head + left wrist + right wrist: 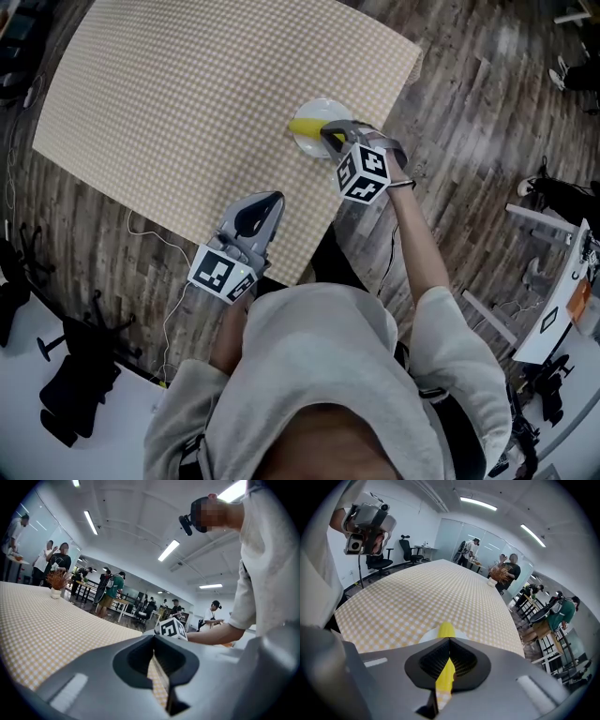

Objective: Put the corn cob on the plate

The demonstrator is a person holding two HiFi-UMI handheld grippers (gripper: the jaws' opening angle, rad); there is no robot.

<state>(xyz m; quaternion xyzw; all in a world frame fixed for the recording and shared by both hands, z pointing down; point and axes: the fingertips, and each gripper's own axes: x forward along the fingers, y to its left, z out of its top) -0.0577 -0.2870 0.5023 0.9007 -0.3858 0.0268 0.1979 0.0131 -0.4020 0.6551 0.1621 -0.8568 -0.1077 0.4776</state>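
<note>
The yellow corn cob (305, 126) lies on the small white plate (324, 104) near the right edge of the checkered table. My right gripper (330, 141) hangs just above the cob's near end, tilted down, jaws shut with nothing between them. In the right gripper view the corn cob (446, 630) shows beyond the closed right gripper (449, 640), with the plate's rim (425, 638) beside it. My left gripper (260, 212) is shut and empty over the table's near edge; in its own view the left gripper (153, 640) points nearly level across the cloth.
The checkered cloth (187, 103) covers the table, with wooden floor around it. A vase of dried flowers (500, 574) stands at the far end. Several people and tables fill the room behind. A black stand (70, 380) sits on the floor at lower left.
</note>
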